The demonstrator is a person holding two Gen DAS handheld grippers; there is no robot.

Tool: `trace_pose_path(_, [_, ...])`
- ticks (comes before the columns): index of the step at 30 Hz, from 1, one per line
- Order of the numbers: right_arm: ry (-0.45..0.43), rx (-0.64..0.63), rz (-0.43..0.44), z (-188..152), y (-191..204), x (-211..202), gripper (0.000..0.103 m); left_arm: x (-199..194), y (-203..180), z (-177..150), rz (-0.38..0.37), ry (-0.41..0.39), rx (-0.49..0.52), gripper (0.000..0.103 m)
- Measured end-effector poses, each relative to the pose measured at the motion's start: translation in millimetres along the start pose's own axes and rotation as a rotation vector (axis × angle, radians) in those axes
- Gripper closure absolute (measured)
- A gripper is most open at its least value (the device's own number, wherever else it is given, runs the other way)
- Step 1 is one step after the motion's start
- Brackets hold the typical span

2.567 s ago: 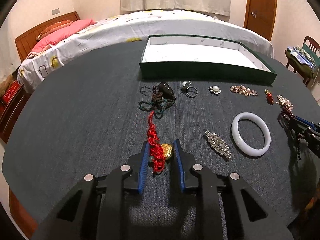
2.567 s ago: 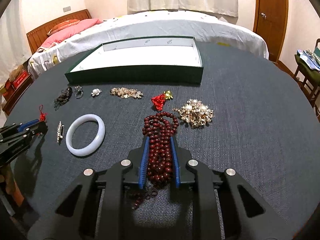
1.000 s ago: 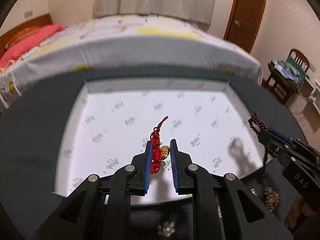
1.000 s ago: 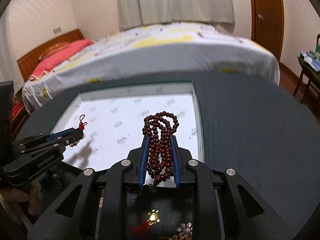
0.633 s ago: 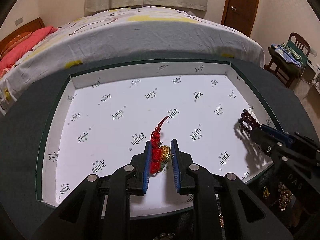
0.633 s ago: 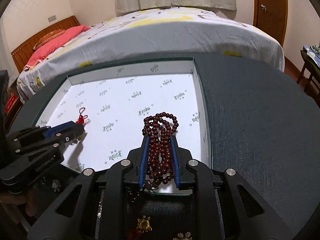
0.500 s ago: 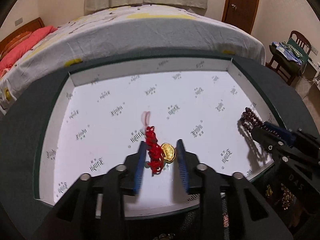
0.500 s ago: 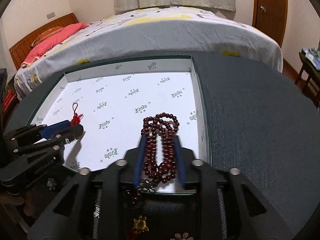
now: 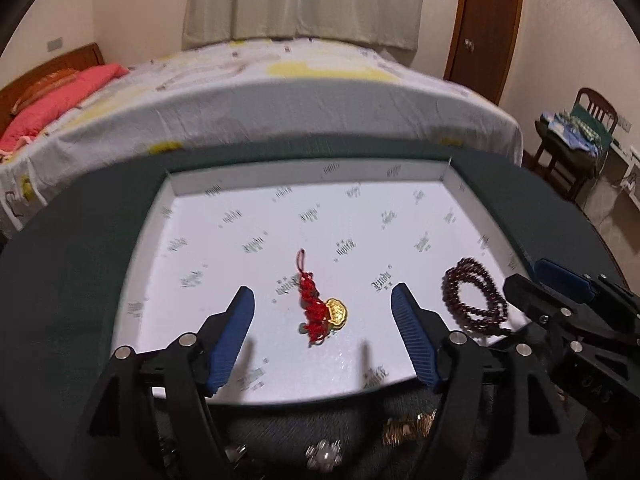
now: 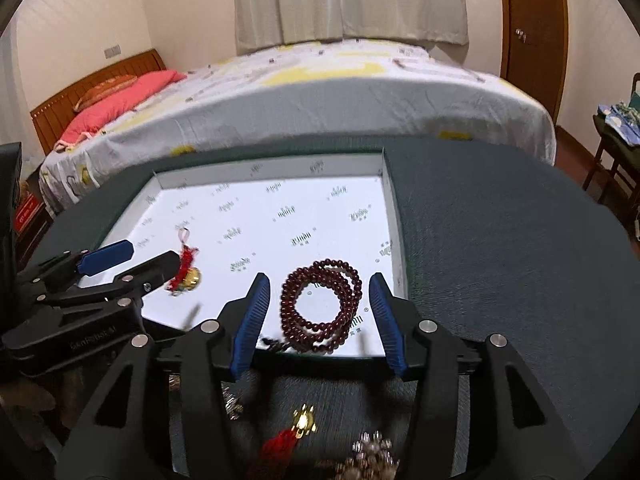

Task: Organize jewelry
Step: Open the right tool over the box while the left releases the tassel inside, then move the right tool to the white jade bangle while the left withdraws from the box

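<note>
Both grippers, left (image 9: 323, 312) & right (image 10: 316, 300), jaws opening, nothing clamped: knotted red cord charm (image 9: 316, 308) w/ gold piece, glossy dark-red bead loop (image 10: 320, 306) lie on white paper-lined tray (image 9: 192, 190).

Bedroom around me. Bed (image 9: 280, 92) behind my table (image 10: 500, 248), pale patterned sheet, pink pillow (image 9: 60, 98) against wooden headboard (image 10: 96, 84). Cream curtains (image 9: 304, 0) on far wall. Brown door (image 9: 486, 28) at right; chair (image 9: 580, 128) piled with cloth.
</note>
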State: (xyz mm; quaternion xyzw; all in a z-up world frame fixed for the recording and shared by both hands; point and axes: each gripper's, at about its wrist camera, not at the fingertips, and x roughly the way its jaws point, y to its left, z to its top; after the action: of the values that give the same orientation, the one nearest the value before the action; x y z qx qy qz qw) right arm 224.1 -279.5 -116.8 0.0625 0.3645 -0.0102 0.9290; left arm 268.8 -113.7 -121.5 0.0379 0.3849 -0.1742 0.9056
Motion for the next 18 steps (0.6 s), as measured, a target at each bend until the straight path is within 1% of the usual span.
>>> trace_pose_path(1, [-0.013, -0.001, -0.001, -1, 1, -7, 0.049, -12, 1, -2, 0.016, -0.024, 0.003, 0.030])
trace_pose_path(5, [-0.063, -0.011, 0.005, -13, 10, -39, 0.048, -47, 8, -13, 0.056, -0.079, 0.000, 0.029])
trace_pose_path(10, [-0.104, -0.037, 0.003, -45, 28, -75, 0.048, -85, 21, -48, 0.100, -0.075, -0.014, 0.029])
trace_pose_path(15, [-0.088, -0.058, 0.026, -83, 46, -91, 0.048, -113, 33, -82, 0.139, -0.054, -0.064, 0.029])
trace_pose_path(18, [-0.034, -0.068, 0.056, -103, 57, -90, 0.048, -122, 38, -100, 0.156, -0.031, -0.089, 0.029])
